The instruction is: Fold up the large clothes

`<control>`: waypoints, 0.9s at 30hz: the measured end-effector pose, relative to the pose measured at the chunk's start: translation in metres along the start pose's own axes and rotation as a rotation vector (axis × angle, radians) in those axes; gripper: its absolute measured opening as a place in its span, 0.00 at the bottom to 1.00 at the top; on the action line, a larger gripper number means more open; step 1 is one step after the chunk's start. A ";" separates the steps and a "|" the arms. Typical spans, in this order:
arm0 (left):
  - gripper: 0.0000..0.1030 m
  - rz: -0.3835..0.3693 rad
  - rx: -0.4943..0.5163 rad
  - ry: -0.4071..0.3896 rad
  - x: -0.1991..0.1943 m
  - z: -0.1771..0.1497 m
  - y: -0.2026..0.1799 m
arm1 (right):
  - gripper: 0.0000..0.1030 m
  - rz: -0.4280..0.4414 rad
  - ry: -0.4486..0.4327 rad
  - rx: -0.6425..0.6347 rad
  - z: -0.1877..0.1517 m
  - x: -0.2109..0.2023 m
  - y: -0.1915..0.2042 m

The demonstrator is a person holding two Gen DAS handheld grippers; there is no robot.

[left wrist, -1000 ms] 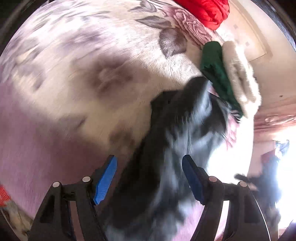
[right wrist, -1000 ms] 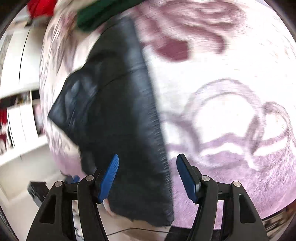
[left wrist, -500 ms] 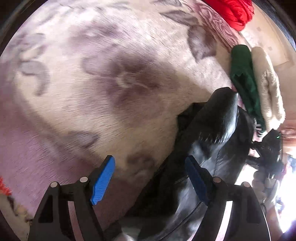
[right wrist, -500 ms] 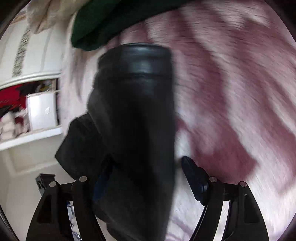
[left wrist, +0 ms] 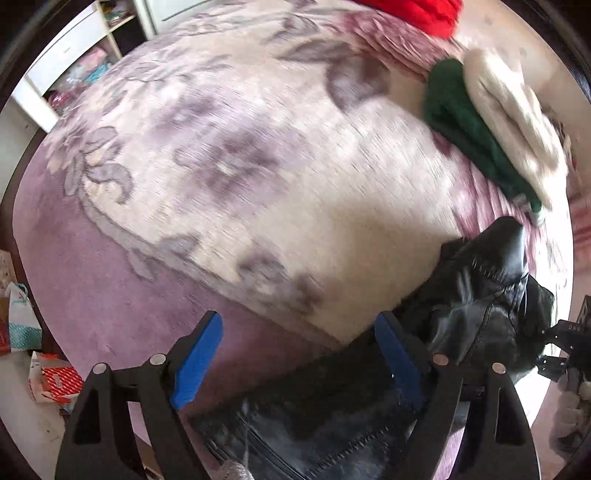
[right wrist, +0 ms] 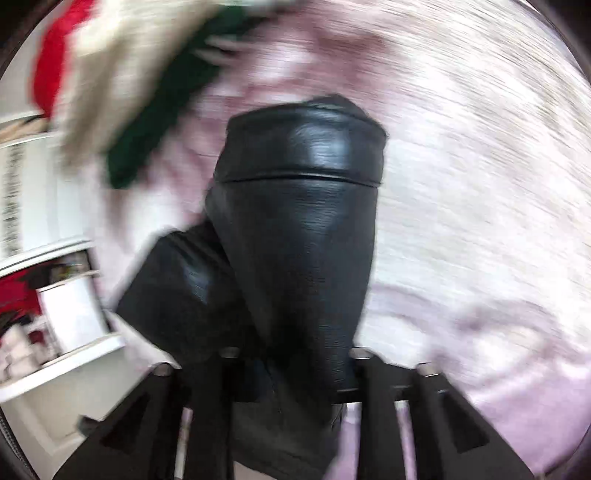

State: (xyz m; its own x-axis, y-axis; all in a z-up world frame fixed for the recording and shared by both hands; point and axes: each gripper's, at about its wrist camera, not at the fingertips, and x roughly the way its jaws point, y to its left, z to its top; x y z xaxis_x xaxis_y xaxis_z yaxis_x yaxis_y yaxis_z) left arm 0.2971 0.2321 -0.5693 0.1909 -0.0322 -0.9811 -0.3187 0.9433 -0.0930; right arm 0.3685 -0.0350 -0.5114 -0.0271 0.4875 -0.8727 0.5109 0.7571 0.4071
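A black leather jacket [left wrist: 476,295] lies on a lilac flowered bedspread [left wrist: 221,166]. In the left wrist view its hem [left wrist: 314,413] lies low between the blue pads of my left gripper [left wrist: 299,354], whose jaws stand wide apart. In the right wrist view a sleeve of the jacket [right wrist: 306,229] drapes over my right gripper [right wrist: 291,373] and hides its pads. The jaws stand apart with leather between them. I cannot tell whether they grip it.
A folded green garment [left wrist: 469,129] and a cream knit [left wrist: 513,118] lie at the far right of the bed, with a red garment [left wrist: 417,14] beyond. White shelves [right wrist: 55,295] stand left of the bed. Bags and boxes [left wrist: 44,376] lie on the floor.
The right gripper has moved in under the jacket sleeve, which now covers its pads. The left view has swung left, so the jacket sits lower and further right.
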 end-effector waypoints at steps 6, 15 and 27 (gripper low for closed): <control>0.82 0.009 0.023 0.069 0.026 -0.034 -0.039 | 0.41 -0.219 -0.059 -0.202 -0.022 -0.065 0.012; 0.86 -0.023 -0.128 0.148 0.085 -0.033 -0.022 | 0.41 -0.229 0.022 -0.724 -0.042 0.007 0.184; 0.86 -0.036 -0.145 0.136 0.084 -0.030 -0.010 | 0.40 -0.332 0.128 -0.666 -0.008 0.088 0.217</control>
State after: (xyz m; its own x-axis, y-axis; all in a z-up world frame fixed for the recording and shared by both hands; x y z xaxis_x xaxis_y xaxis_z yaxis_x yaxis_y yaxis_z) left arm 0.2880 0.2101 -0.6557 0.0807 -0.1184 -0.9897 -0.4463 0.8835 -0.1421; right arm 0.4702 0.1757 -0.4977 -0.2091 0.2035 -0.9565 -0.1676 0.9562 0.2401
